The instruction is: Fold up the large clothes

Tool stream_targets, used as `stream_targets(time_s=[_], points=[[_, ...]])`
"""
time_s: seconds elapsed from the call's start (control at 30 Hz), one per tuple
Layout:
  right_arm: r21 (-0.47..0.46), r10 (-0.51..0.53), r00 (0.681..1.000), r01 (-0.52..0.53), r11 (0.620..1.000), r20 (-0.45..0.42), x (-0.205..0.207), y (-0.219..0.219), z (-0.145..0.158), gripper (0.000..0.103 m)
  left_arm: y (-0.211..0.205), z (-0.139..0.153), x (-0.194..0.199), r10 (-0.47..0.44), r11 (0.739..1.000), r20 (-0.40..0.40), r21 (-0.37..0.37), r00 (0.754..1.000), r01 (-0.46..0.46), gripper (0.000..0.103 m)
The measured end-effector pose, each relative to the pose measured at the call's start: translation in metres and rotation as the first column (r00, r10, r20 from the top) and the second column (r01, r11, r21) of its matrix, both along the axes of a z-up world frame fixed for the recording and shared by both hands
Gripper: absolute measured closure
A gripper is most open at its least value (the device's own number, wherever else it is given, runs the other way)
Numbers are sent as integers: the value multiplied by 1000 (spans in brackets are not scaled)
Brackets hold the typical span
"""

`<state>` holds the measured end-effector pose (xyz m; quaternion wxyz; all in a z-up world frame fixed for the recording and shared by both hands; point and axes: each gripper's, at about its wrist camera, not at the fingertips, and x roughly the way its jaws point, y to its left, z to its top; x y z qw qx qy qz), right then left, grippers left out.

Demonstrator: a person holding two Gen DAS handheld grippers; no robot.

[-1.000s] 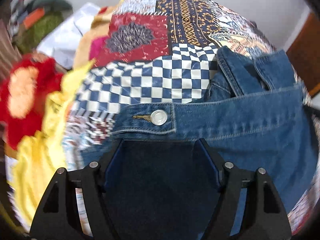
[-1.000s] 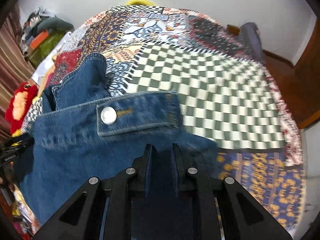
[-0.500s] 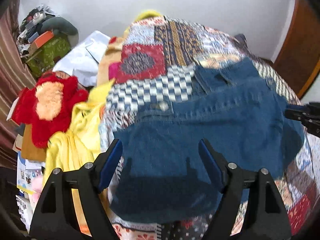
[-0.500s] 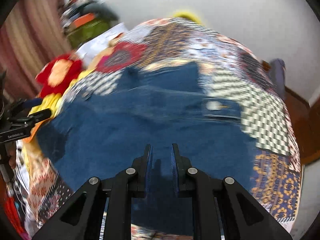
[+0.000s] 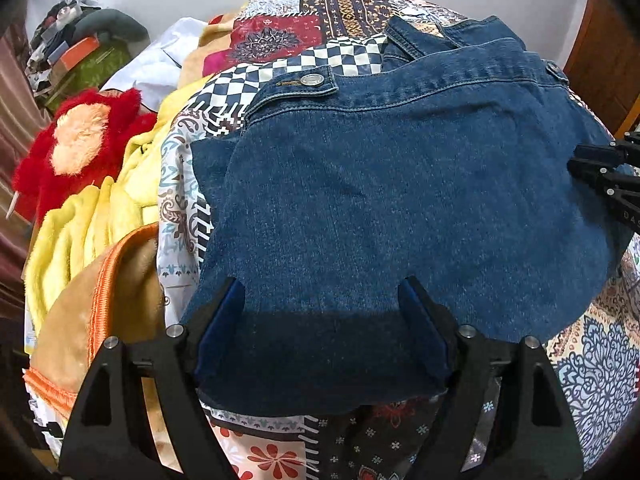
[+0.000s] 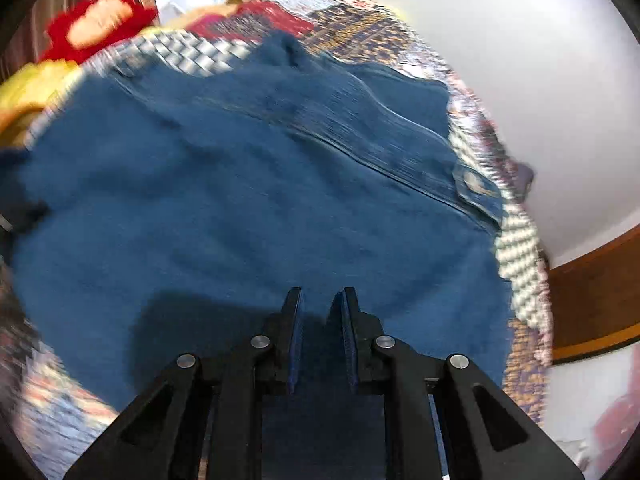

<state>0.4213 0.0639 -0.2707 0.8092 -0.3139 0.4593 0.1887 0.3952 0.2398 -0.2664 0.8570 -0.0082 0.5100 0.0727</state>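
A blue denim garment (image 5: 400,180) with metal-button tabs lies spread flat on a patchwork bedspread (image 5: 340,8). My left gripper (image 5: 318,292) hangs over its near edge. Its jaws are opening wide, with denim lying under and between the fingers but not pinched. In the left wrist view my right gripper (image 5: 576,164) reaches in at the garment's right edge. In the blurred right wrist view, my right gripper (image 6: 320,300) is nearly shut, with the denim garment (image 6: 240,180) running between its fingers and down under the gripper.
Left of the bedspread are a red plush (image 5: 76,148), a yellow cloth (image 5: 80,232), a tan blanket with orange trim (image 5: 100,308) and a white cloth (image 5: 160,68). A clutter pile (image 5: 80,48) stands at far left. A wooden door (image 5: 600,60) stands at right.
Both grippers have drawn back from the button waistband, so much more denim shows. The left jaws stand wider. The right view has rolled, so the bed now runs slantwise.
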Motion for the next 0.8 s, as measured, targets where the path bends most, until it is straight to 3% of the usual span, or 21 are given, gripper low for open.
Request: stream_targets(time_s=[0.1,0.13,0.17,0.23,0.43,0.5,0.57,0.67,0.8], points=[[84,8,1000,-6,996,-27,1,-25,3,80,-1,-1,-3,11,999,4,52,1000,-11,14],[83,-5,1000,7,997,-18,2,-31,4,60,1,-2,-4,19,998,7,62,1000,-19,12],[66,-27,1000,27,997,8,3,-36,5,26,4,-4,-5,29,998,5,55,1000,-30,12],[4,-79,992,78,997,98,5,-51,4,0,12,-7,-6,61,997,-8,42,998,-60,12],[94,-194,981,192,977,12,20,-115,4,0,42,-10,-24,144,987,-9,-70,990,-144,8],[163,-217,975,220,962,-36,23,-136,9,0,45,-8,-29,159,983,-7,-94,987,-159,8],[195,-273,959,283,939,-77,25,-156,13,0,45,-4,-33,170,981,-2,-93,985,-170,8],[175,-340,939,345,922,-60,27,-181,17,0,44,5,-39,197,978,11,-75,980,-196,8],[198,-352,935,353,914,-42,19,-203,29,0,52,25,-50,296,955,59,-14,953,-296,8]])
